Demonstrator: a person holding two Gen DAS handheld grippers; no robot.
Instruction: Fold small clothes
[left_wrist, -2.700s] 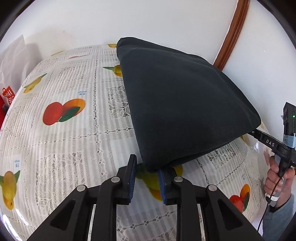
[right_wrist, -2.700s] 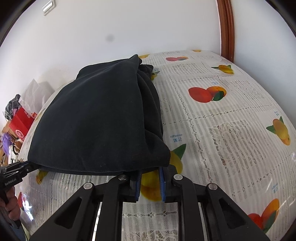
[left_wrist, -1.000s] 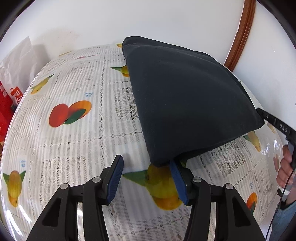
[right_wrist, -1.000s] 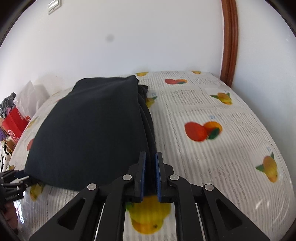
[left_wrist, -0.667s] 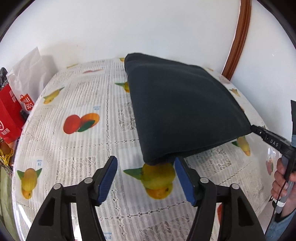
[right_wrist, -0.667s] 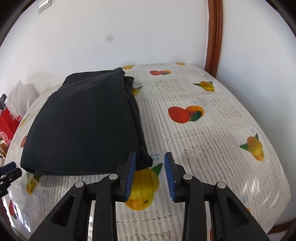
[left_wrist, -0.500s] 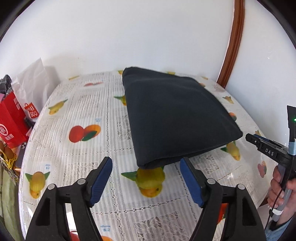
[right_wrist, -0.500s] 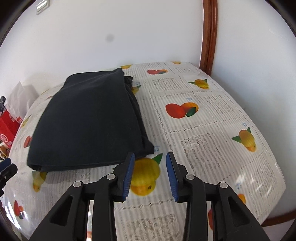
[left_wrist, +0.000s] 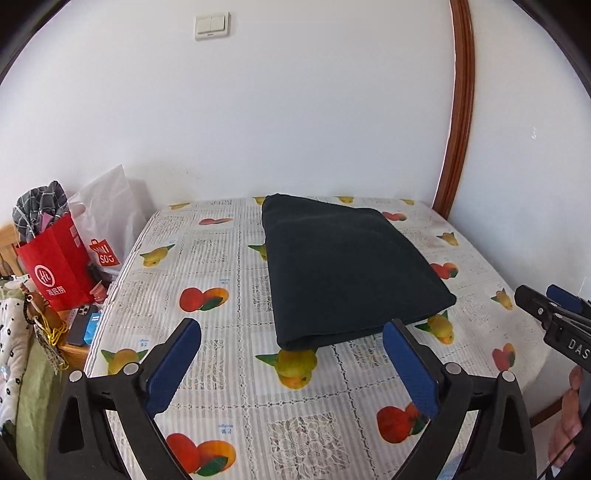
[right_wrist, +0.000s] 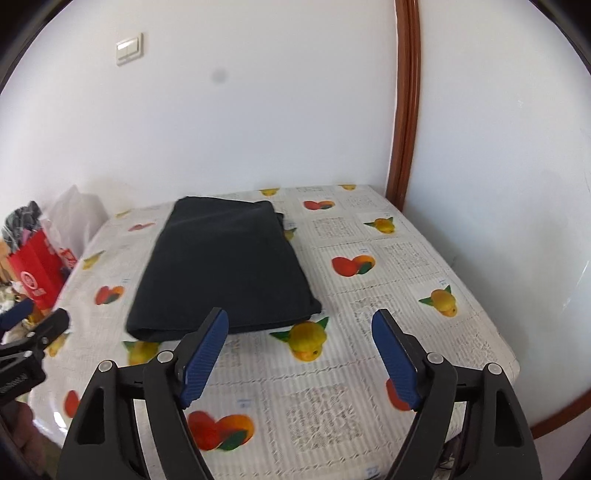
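A dark folded garment (left_wrist: 347, 269) lies flat in a neat rectangle on the fruit-print tablecloth (left_wrist: 221, 332); it also shows in the right wrist view (right_wrist: 225, 269). My left gripper (left_wrist: 291, 325) is wide open and empty, held back above the table's near edge, apart from the garment. My right gripper (right_wrist: 299, 321) is wide open and empty, also drawn back from the garment's near edge. The right gripper's tip (left_wrist: 546, 310) shows at the right of the left wrist view. The left gripper's tip (right_wrist: 33, 325) shows at the left of the right wrist view.
A red shopping bag (left_wrist: 55, 262) and a white plastic bag (left_wrist: 107, 221) stand left of the table by the wall. A phone (left_wrist: 79, 325) lies on a low stand there. A wooden door frame (left_wrist: 458, 110) runs up the right. White walls close in behind and right.
Both grippers let go of the garment's near corners, opened wide and pulled back and up. The garment settled flat on the table.
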